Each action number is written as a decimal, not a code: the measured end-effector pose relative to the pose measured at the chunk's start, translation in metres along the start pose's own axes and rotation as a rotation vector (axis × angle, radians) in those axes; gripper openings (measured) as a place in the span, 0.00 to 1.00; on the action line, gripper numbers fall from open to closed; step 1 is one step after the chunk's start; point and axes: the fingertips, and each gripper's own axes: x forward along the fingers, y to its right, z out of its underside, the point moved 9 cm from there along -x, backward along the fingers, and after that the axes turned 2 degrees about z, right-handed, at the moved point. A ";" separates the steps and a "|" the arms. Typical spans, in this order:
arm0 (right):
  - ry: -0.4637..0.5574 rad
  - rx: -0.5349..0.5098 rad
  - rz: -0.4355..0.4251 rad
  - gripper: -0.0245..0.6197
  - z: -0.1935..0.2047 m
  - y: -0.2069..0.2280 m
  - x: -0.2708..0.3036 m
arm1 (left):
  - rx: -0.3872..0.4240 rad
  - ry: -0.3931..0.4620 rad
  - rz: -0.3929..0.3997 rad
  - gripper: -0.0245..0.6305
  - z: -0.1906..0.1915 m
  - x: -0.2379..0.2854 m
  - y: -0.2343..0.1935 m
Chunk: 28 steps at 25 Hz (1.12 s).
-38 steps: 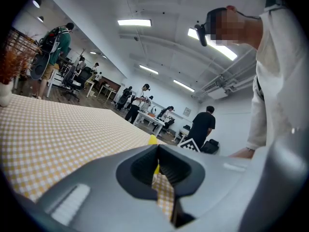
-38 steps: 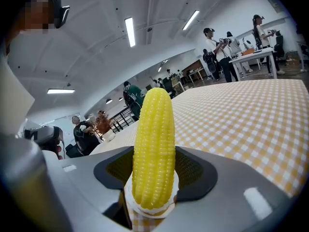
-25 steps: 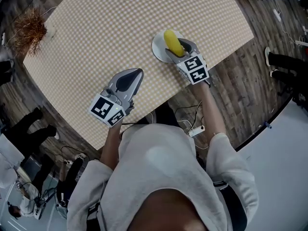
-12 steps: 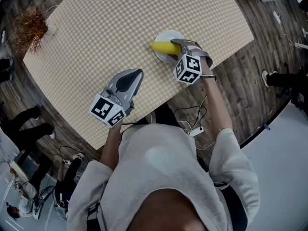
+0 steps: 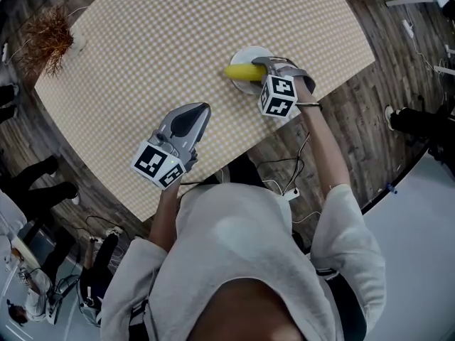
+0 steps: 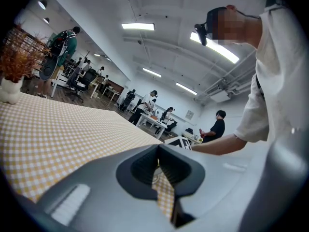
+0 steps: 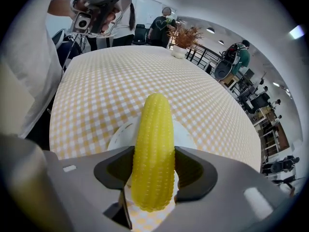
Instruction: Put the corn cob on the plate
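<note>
A yellow corn cob is clamped between the jaws of my right gripper, which points steeply down over a small white plate. The cob lies roughly crosswise over the plate, its tip sticking out past the plate's left rim in the head view. Whether it touches the plate I cannot tell. My left gripper rests low over the checkered table, nearer the person and left of the plate, its jaws shut with nothing between them.
A white vase of dried brown grass stands at the table's far left corner. The table's near edge runs just behind both grippers. People and desks fill the room beyond.
The right gripper rolled and sank a little, turning the cob from pointing away to lying crosswise over the plate. The left gripper stayed put.
</note>
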 end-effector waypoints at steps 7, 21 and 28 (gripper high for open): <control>-0.016 0.041 -0.145 0.43 0.002 0.015 0.009 | -0.006 0.008 -0.010 0.05 0.002 -0.004 -0.004; 0.001 0.084 -0.205 0.44 0.006 0.027 0.014 | -0.011 0.028 -0.013 0.05 -0.002 -0.009 -0.005; 0.006 0.096 -0.185 0.48 0.006 0.028 0.013 | -0.005 0.031 -0.009 0.05 -0.004 -0.010 -0.002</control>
